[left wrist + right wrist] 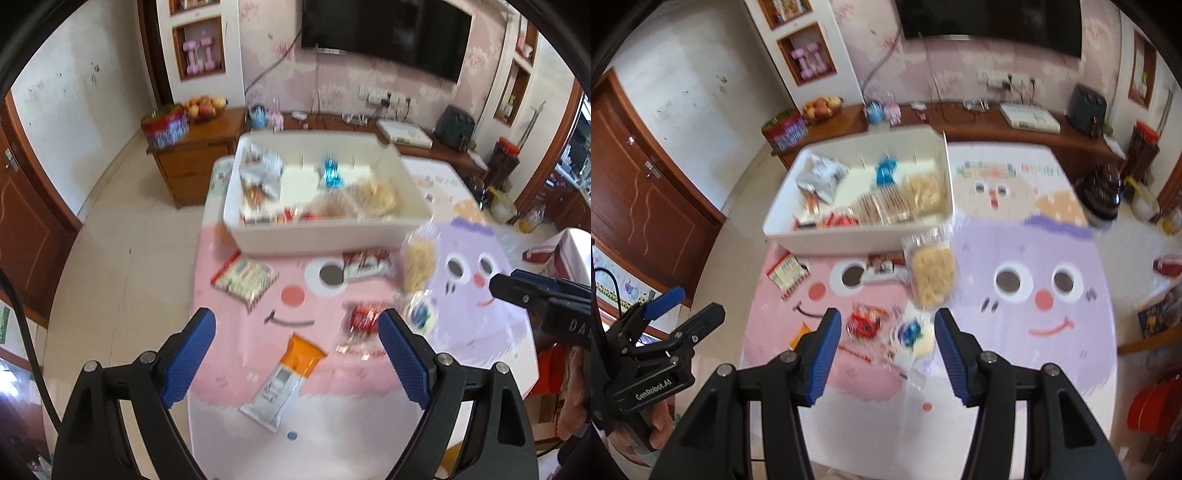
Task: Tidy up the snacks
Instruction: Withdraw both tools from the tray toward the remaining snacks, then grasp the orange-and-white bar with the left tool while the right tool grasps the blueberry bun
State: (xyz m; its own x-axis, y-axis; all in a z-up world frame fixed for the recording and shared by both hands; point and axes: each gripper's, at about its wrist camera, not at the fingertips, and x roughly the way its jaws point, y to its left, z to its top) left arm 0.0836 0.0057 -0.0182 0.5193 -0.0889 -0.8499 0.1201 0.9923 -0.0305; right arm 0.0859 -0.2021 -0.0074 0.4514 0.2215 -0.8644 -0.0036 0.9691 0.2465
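A white bin point(325, 240) point(849, 240) at the table's far side holds several snack packets. Loose snacks lie in front of it on the cartoon-face tablecloth point(325, 354). An orange-and-white bar point(288, 376) lies between and below the wide-open fingers of my left gripper point(297, 325). Near its right finger is a red packet point(364, 317). My right gripper point(886, 325) is open above the red packet point(866, 323) and a clear packet with blue print point(912, 332), touching neither. A noodle pack point(934, 277) point(419, 262) lies just beyond. Both grippers are empty.
A striped packet point(245, 277) point(786, 273) and a red-and-white packet point(365, 262) lie near the bin's front wall. The other gripper shows at the frame edges point(517, 290) point(687, 308). A wooden sideboard point(207, 136) stands behind the table, with tiled floor to the left.
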